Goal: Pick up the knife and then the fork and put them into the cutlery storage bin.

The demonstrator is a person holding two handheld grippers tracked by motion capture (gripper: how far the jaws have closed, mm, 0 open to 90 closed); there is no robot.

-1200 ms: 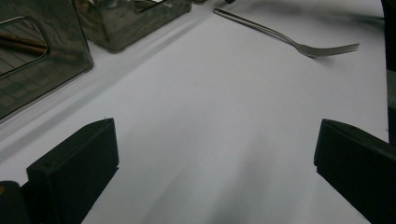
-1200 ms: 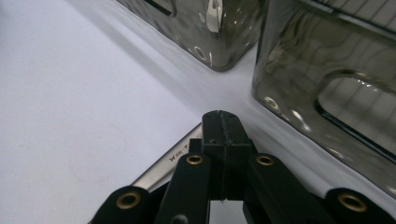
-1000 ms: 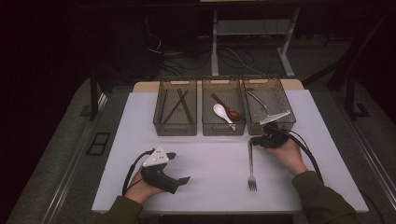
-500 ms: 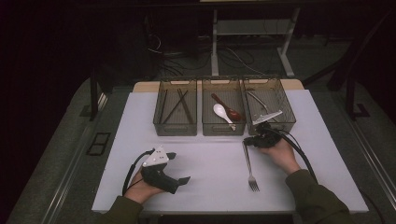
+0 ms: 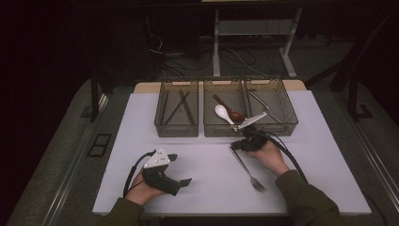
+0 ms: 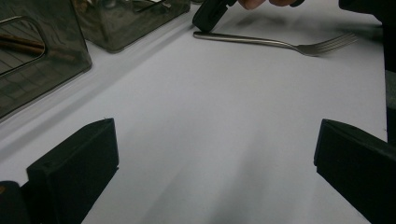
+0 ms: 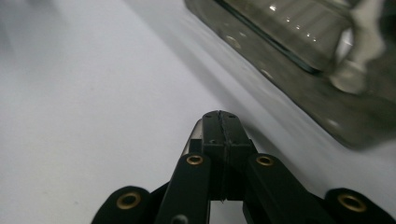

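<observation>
Fork (image 5: 247,167) lies on the desk (image 5: 197,160), handle end pinched in the right gripper's (image 5: 236,145) closed jaws; lift it level into the nearest bin (image 5: 282,126). Left gripper (image 5: 181,170) rests, jaws wide.

Fork handle: in your right gripper view, the closed jaws of the right gripper (image 7: 221,122) hid nearly all of the fork (image 7: 195,136); you saw just a sliver of metal beside them.
Fork tip of handle: in the left gripper view, the fork (image 6: 275,43) had its handle end tucked under the right gripper (image 6: 210,15).
Right gripper body: the top edge of that view cut it off.
Spoon: in your right gripper view, the white spoon (image 7: 355,60) inside the bin (image 7: 299,51) was blurred.
</observation>
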